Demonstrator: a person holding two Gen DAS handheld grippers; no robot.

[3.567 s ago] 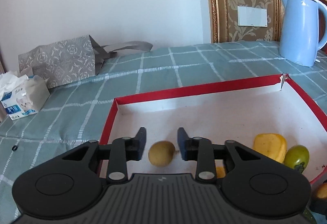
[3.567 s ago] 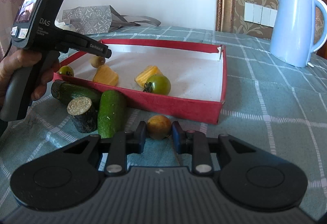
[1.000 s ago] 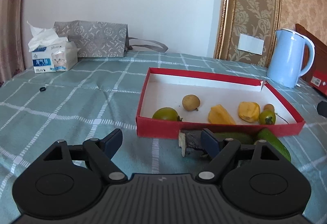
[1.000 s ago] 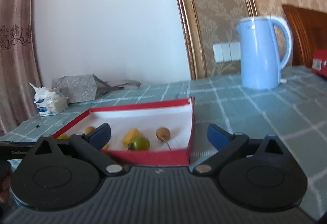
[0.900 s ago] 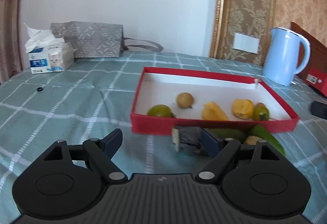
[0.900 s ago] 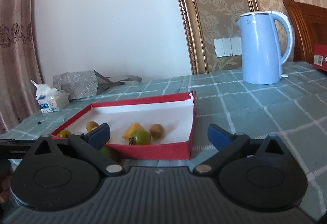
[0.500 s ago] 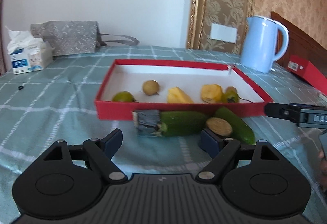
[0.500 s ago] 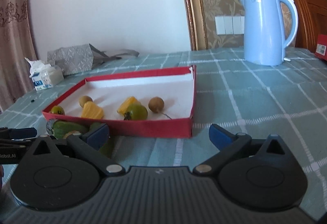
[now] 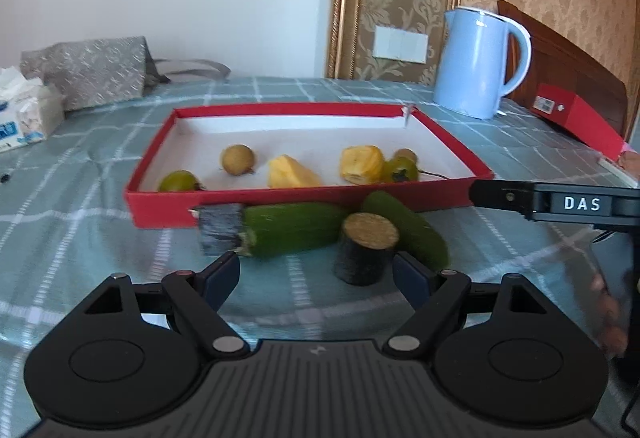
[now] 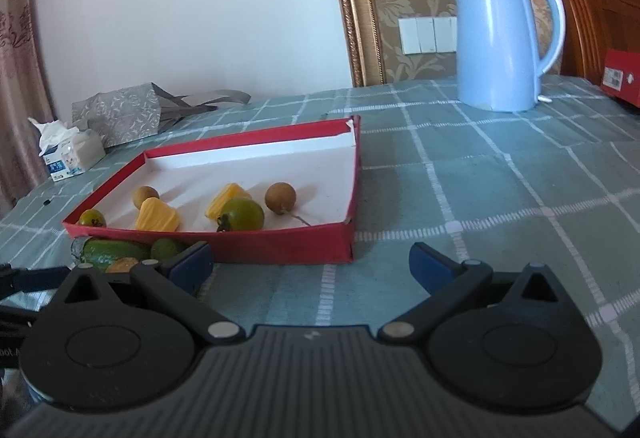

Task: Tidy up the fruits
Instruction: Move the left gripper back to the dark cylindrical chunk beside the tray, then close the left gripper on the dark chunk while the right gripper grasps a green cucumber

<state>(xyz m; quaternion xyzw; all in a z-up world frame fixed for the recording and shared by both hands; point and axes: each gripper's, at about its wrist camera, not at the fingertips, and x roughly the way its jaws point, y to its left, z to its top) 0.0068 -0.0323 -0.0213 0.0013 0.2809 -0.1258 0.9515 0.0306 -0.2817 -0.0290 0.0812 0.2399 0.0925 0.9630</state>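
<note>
A red tray holds two brown longans, two yellow fruit pieces and two green tomatoes. In front of it on the cloth lie two green cucumber pieces and a dark cut stump. My left gripper is open and empty just before the stump. My right gripper is open and empty in front of the tray's near right corner.
A light blue kettle stands behind the tray at the right. A grey bag and a tissue pack are at the back left. A red box lies far right. The other gripper's body reaches in from the right.
Both grippers, earlier shut on longans, have opened and drawn back from the tray; both longans now lie in it. The left view has swung to the cucumbers and stump.
</note>
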